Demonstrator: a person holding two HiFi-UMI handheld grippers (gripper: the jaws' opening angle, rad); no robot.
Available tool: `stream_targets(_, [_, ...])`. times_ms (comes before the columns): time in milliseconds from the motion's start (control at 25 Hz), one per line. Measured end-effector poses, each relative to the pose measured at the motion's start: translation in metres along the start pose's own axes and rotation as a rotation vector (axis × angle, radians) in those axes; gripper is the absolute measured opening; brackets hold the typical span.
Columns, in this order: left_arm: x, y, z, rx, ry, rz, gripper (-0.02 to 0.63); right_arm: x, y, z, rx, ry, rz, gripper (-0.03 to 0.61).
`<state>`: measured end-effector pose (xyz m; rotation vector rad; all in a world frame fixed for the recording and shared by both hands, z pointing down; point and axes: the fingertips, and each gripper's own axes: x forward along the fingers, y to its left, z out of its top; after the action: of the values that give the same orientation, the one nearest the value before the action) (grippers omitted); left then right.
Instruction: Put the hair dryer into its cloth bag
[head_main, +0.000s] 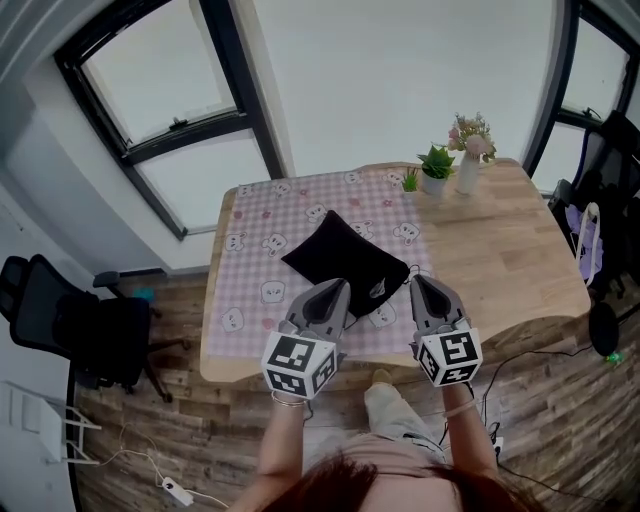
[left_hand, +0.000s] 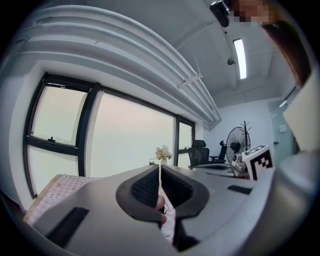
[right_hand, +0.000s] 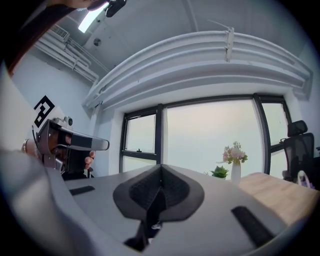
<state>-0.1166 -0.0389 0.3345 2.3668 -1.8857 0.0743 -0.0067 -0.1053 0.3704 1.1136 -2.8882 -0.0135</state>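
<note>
A dark-framed window (head_main: 170, 100) fills the wall behind a wooden table (head_main: 510, 260). A pink checked tablecloth (head_main: 260, 250) printed with small animal faces covers the left part of the table, from the back edge to the front edge. On the floor off the table's left edge stands a black office chair (head_main: 70, 330).

The black cloth bag (head_main: 340, 250) lies on the tablecloth turned like a diamond, one corner toward the back edge, its near part at the front edge and partly hidden behind the grippers. A small white mark shows on it near that end. Whether the hair dryer is inside cannot be told.

The left gripper (head_main: 338, 287) is held over the bag's near left side. Its jaws are pressed together with only a thin slit of light between the pads, and nothing is in them. The right gripper (head_main: 420, 282) is just off the bag's near right corner, jaws closed tight. A dark shape shows in the gap beneath them, but I cannot tell whether it is cloth caught there or the bag below.

At the back edge, on bare wood, stand a white vase of pink flowers (head_main: 470, 165) and a small potted plant (head_main: 436, 170) beside it.
</note>
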Motion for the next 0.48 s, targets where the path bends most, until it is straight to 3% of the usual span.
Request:
stream_targets(160, [-0.013, -0.007, 0.016, 0.027, -0.015, 0.015, 0.018, -0.015, 0.009, 0.022, -0.01, -0.031, 0.001, -0.002])
stream_targets(320, [-0.027, -0.021, 0.034, -0.006, -0.053, 0.005, 0.018, -0.029, 0.021, 0.042, 0.002, -0.048, 0.023, 0.0])
stream_targets(480, [-0.036, -0.03, 0.048, 0.04, -0.045, 0.012, 0.018, -0.043, 0.033, 0.066, -0.013, -0.088, 0.039, -0.002])
